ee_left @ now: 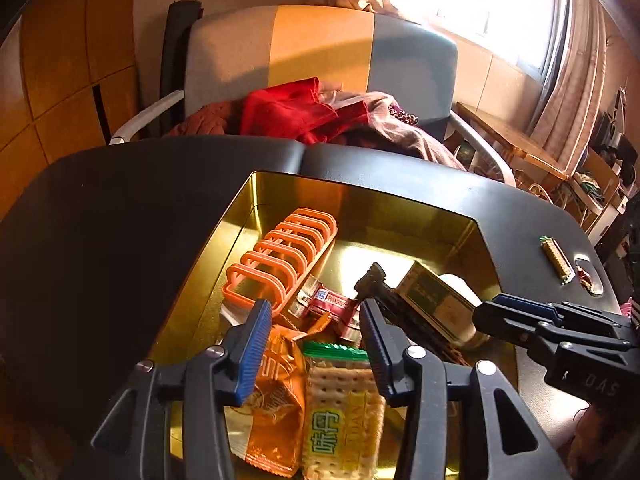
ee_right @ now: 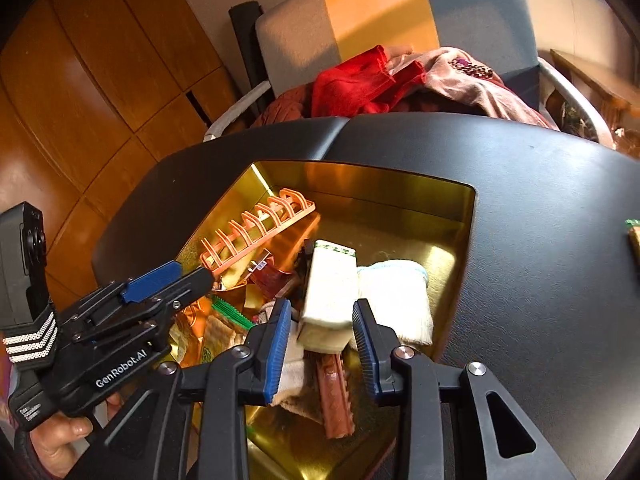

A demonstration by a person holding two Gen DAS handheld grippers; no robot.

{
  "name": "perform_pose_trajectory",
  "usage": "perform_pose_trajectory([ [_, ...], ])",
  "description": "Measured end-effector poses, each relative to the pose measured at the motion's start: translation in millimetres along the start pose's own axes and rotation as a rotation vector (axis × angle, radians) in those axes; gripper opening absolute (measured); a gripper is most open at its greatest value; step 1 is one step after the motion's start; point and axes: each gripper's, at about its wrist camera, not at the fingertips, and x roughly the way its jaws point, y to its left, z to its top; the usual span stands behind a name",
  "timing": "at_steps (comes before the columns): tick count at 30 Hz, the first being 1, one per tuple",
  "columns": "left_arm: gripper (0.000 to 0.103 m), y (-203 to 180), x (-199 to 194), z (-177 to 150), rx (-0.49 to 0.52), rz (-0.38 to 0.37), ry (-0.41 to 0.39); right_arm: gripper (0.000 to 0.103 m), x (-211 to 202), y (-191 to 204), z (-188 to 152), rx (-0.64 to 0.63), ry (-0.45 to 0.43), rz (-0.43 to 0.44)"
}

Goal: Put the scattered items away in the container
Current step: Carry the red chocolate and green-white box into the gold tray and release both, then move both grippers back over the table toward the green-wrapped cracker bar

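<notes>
A gold tin container (ee_left: 400, 216) sits on the black table (ee_left: 120, 220). It holds an orange rack (ee_left: 276, 260), snack packets (ee_left: 276, 396), a cracker pack (ee_left: 340, 412), a white box (ee_right: 330, 292) and a white cloth (ee_right: 396, 300). My left gripper (ee_left: 316, 344) is open and empty above the packets. My right gripper (ee_right: 322, 340) is open above the white box, not touching it. One wrapped biscuit bar (ee_left: 556, 258) lies on the table right of the tin; its end shows in the right wrist view (ee_right: 634, 240).
A chair (ee_left: 320, 60) piled with red and pink clothes (ee_left: 320, 116) stands behind the table. A wooden cabinet (ee_right: 80, 100) is at the left. A small oval object (ee_left: 588, 276) lies by the biscuit bar.
</notes>
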Motion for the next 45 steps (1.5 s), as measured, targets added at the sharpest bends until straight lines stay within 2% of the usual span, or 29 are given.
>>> perform_pose_trajectory([
  [6,0.052,-14.6,-19.5,-6.7,0.013,-0.002,-0.015,0.037,-22.6,-8.6,-17.7,0.014,-0.035,-0.024],
  [13,0.058,-47.0,-38.5,-17.2,0.084,0.023,-0.035,0.043,-54.0,-20.4,-40.2,0.018,-0.086,-0.104],
  [17,0.059,-66.1,-43.2,-23.9,0.106,0.014,-0.023,0.048,-74.0,-32.6,-52.9,0.032,-0.118,-0.152],
  [25,0.059,-107.8,-42.4,-39.5,0.182,-0.015,0.008,0.05,-100.0,-75.6,-82.7,0.106,-0.134,-0.243],
  [31,0.059,-141.2,-39.6,-48.0,0.264,-0.001,0.026,0.051,-108.9,-113.6,-102.2,0.2,-0.129,-0.281],
  [45,0.059,-206.7,-25.3,-48.8,0.39,-0.066,0.06,0.055,-132.4,-177.8,-131.9,0.347,-0.148,-0.372],
])
